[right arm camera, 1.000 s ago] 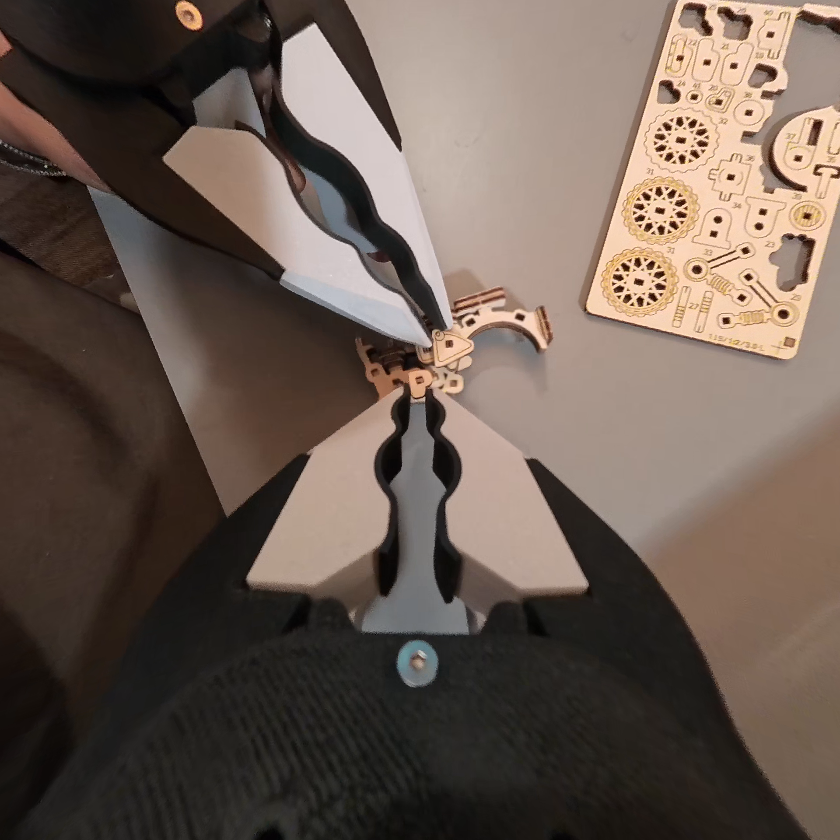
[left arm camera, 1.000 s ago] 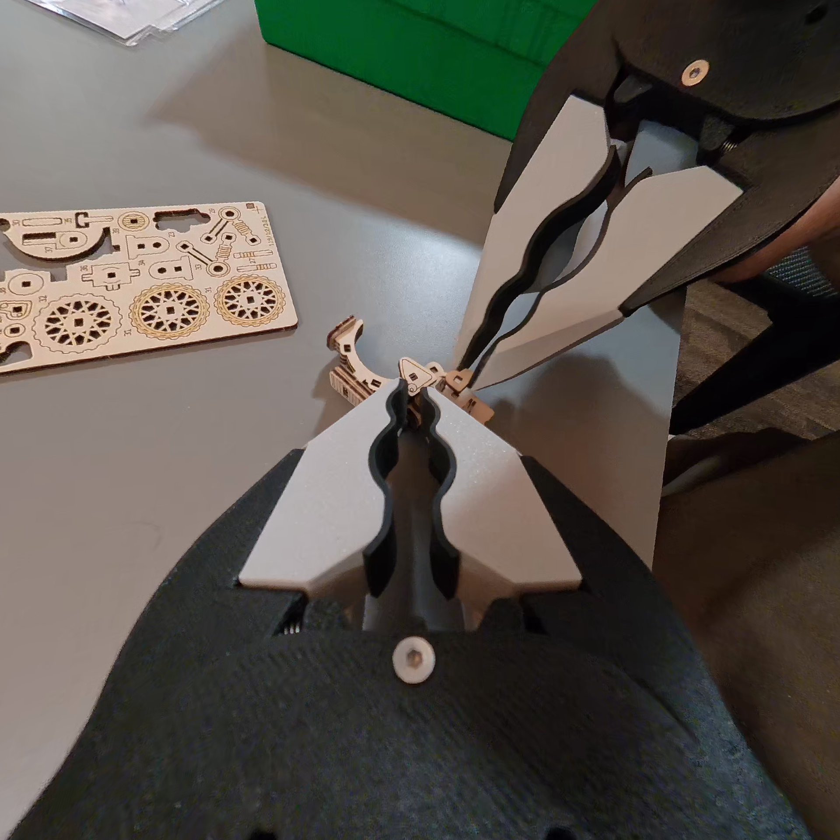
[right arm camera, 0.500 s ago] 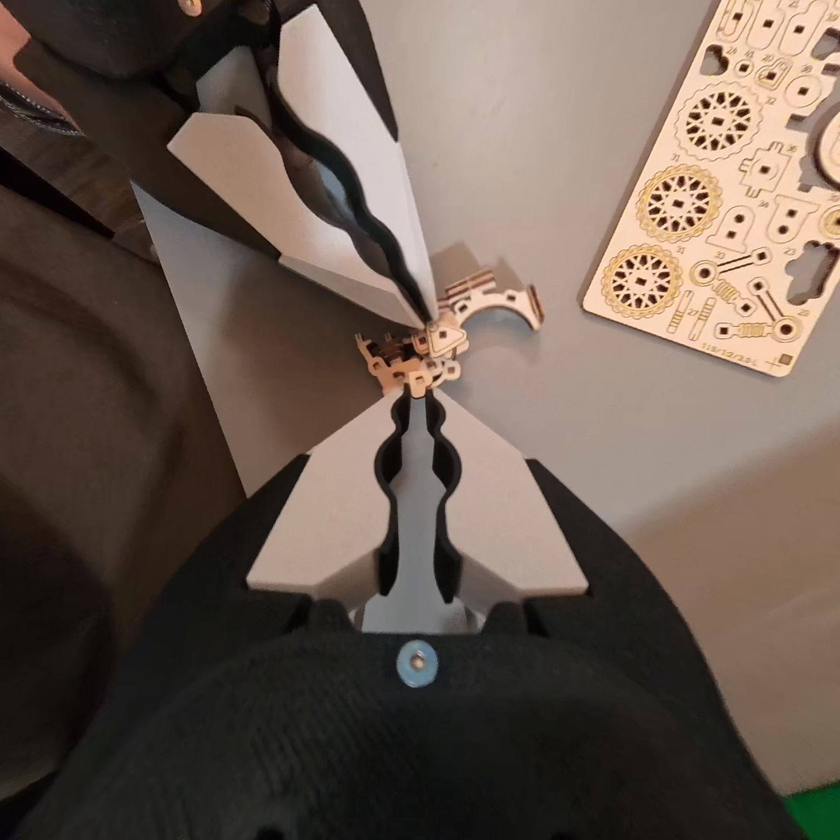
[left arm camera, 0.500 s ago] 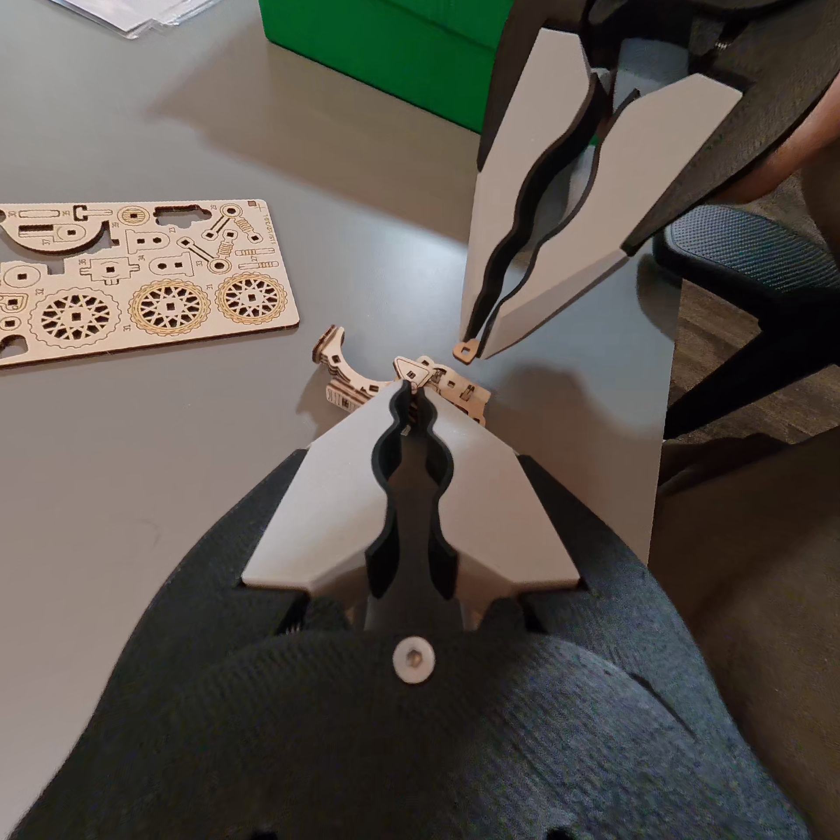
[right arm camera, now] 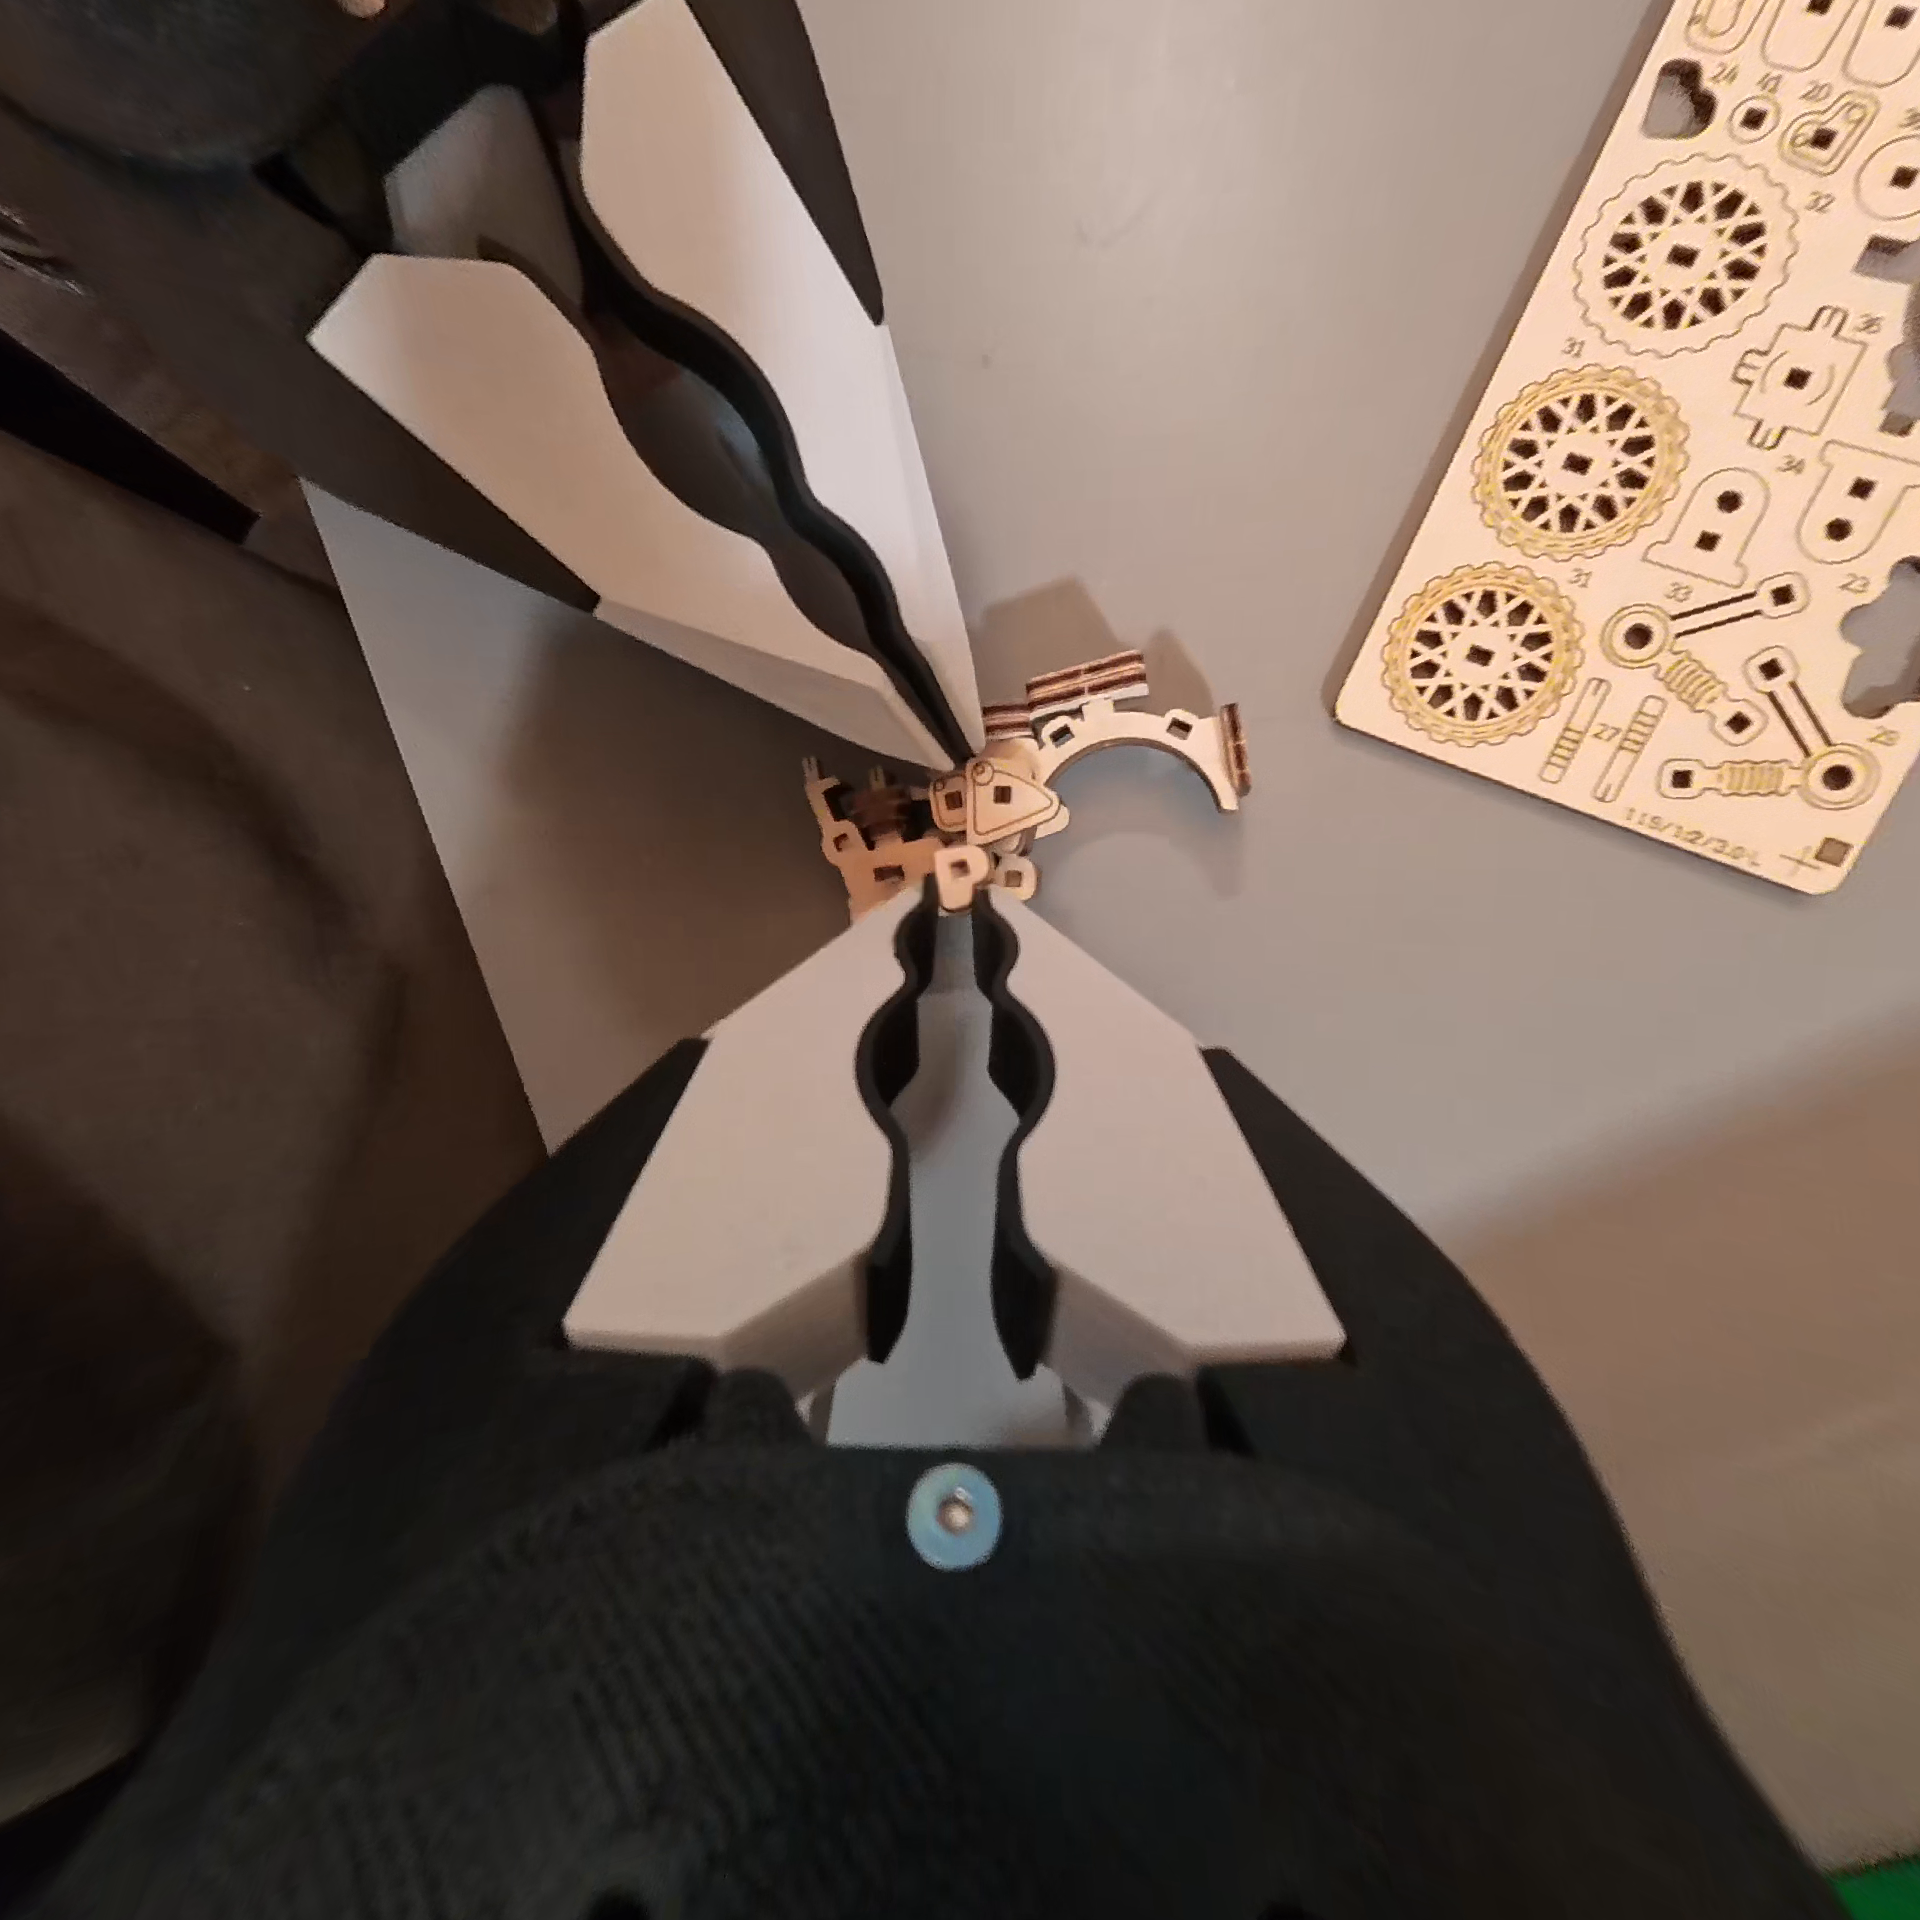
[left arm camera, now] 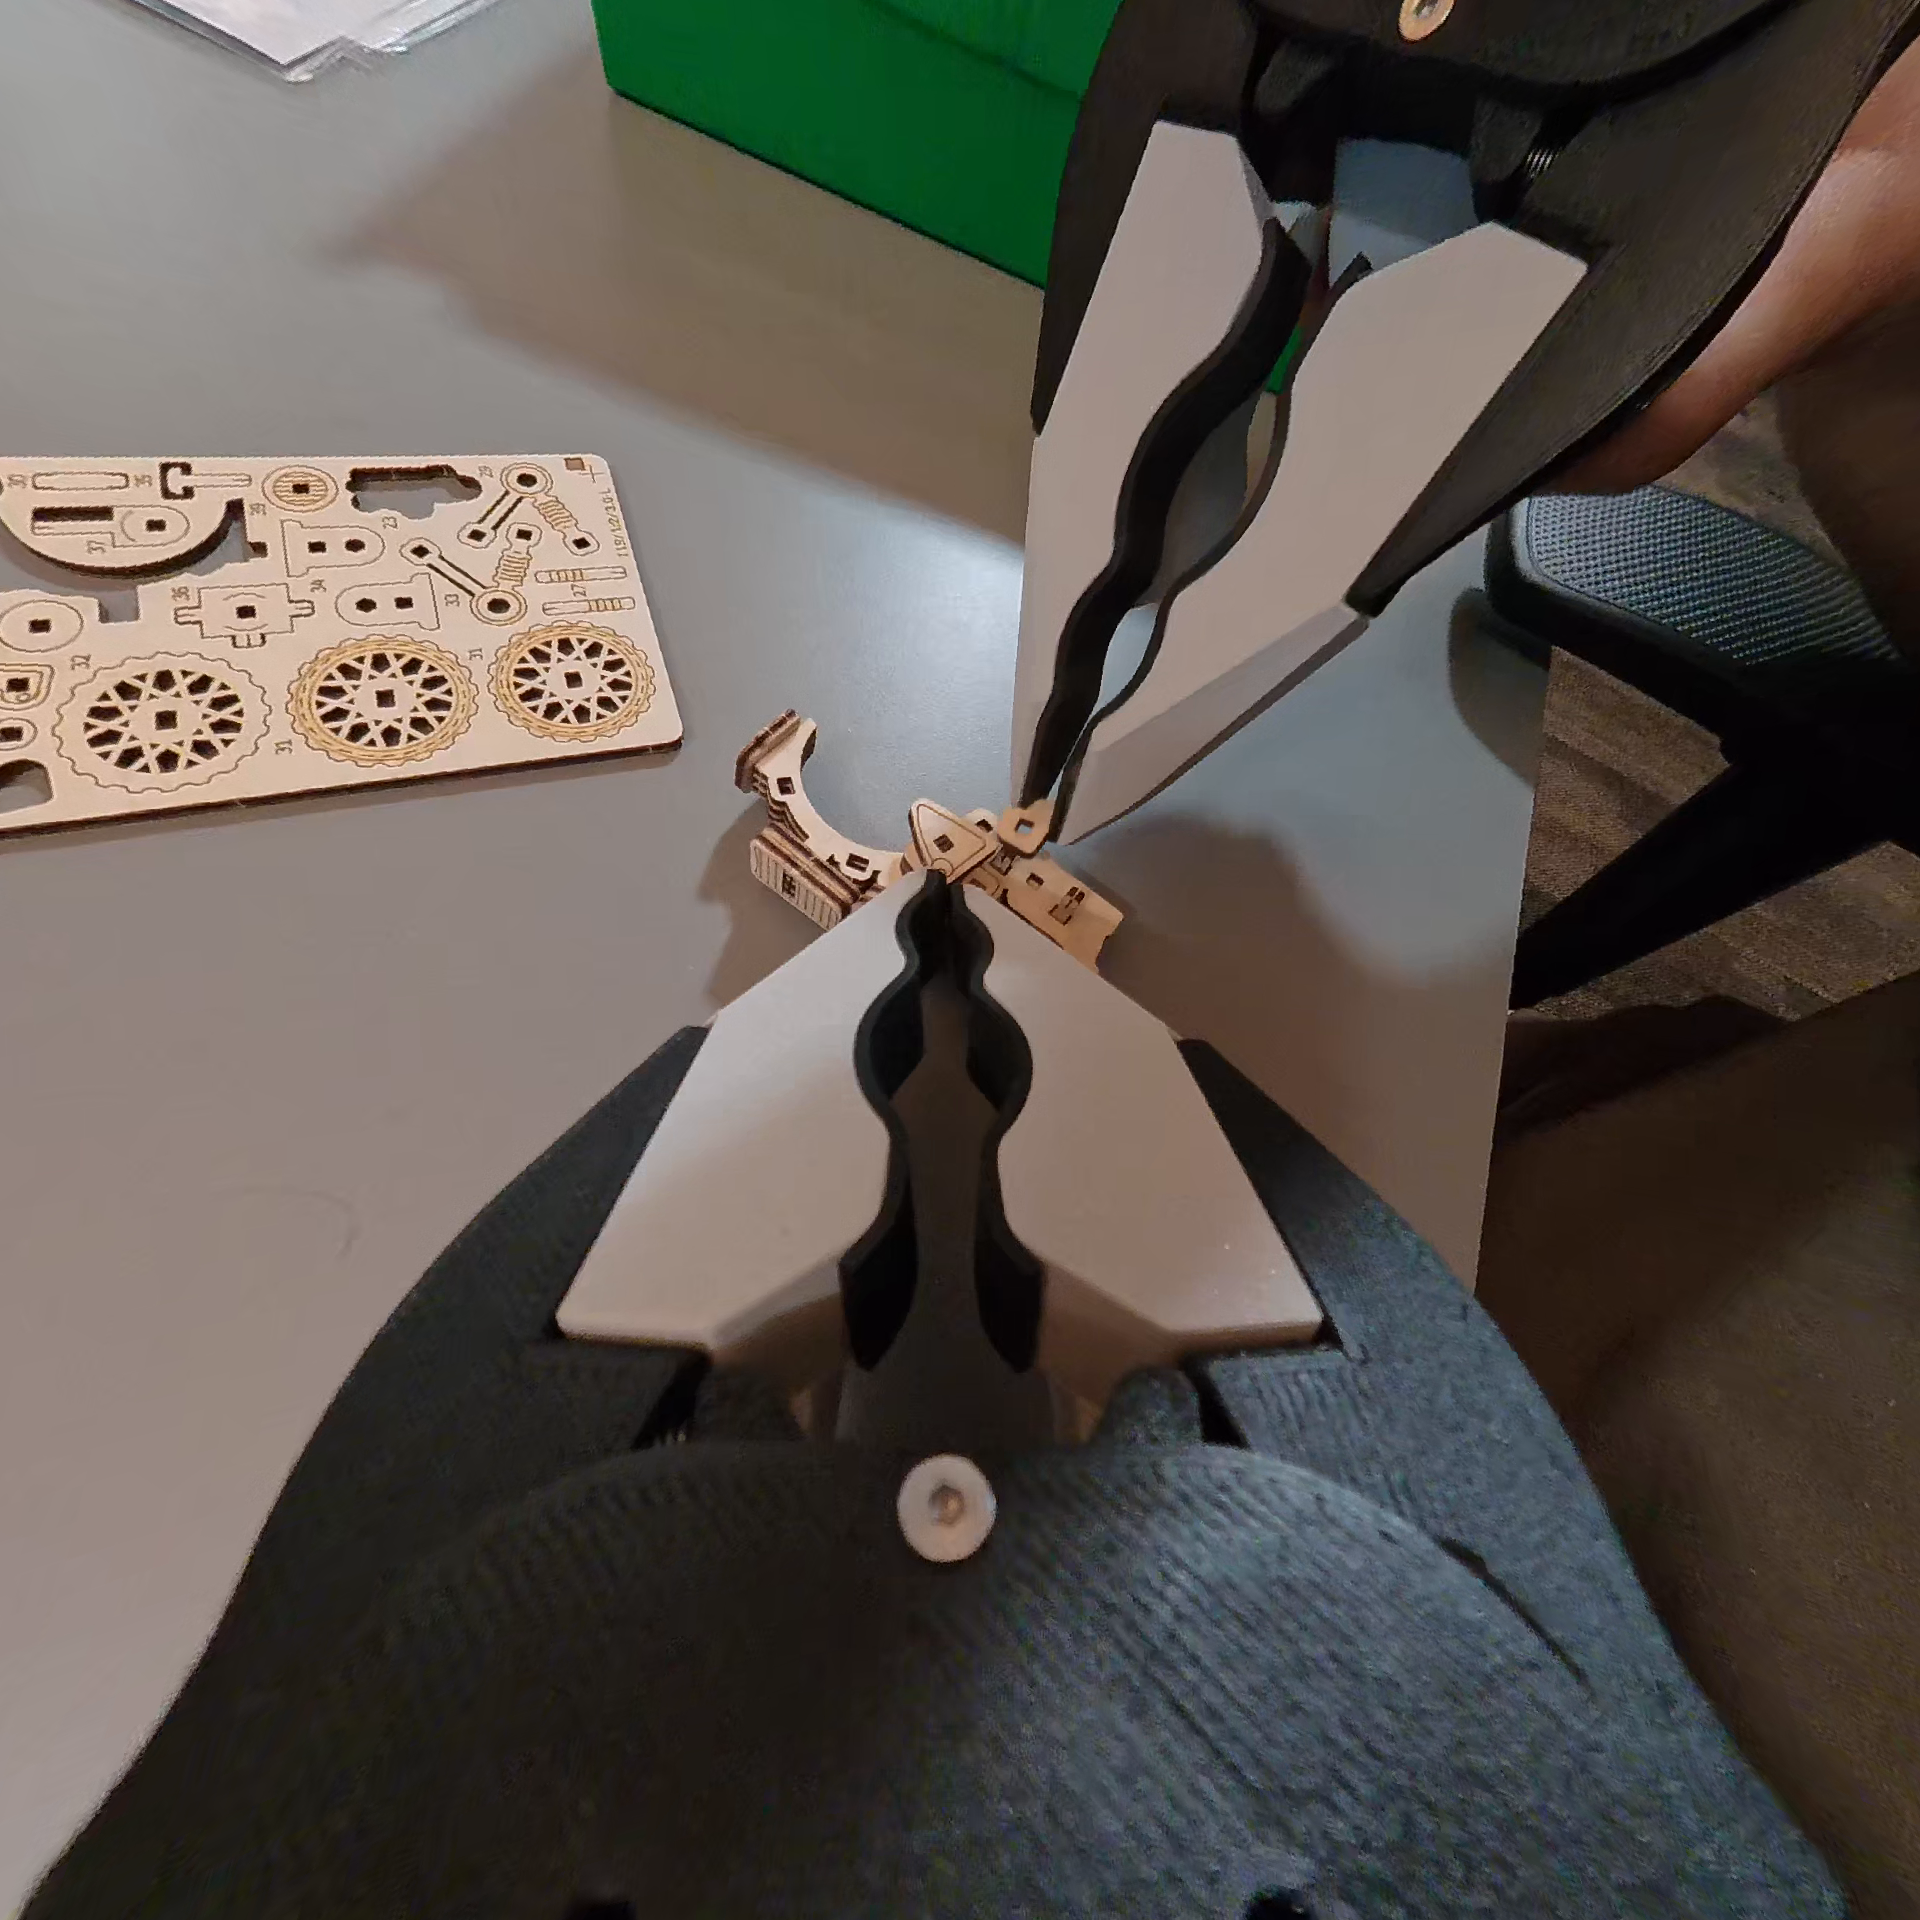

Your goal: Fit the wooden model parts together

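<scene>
A partly built wooden model (left arm camera: pixel 821 852) with an arched part sits just above the grey table (left arm camera: pixel 364 1039). My left gripper (left arm camera: pixel 940 883) is shut on it, below a small triangular plate (left arm camera: pixel 945 836). My right gripper (left arm camera: pixel 1044 821) comes in from the upper right, shut on a small wooden piece (left arm camera: pixel 1023 826) with a square hole, which touches the model's right side. In the right wrist view my right gripper (right arm camera: pixel 956 899) pinches that small piece (right arm camera: pixel 956 871) against the model (right arm camera: pixel 1132 727). The left gripper (right arm camera: pixel 966 758) reaches in from the upper left.
A laser-cut wooden parts sheet (left arm camera: pixel 312 644) lies flat on the table to the left; it also shows in the right wrist view (right arm camera: pixel 1662 520). A green box (left arm camera: pixel 852 104) stands behind. Clear plastic sheets (left arm camera: pixel 312 21) lie far left. The table edge and a black chair (left arm camera: pixel 1683 582) are at the right. The tips of both grippers are at nearly the same place.
The right gripper lifted its small piece off the model half a second ago and has now brought it back down against the model. The left gripper keeps its hold, barely moved.
</scene>
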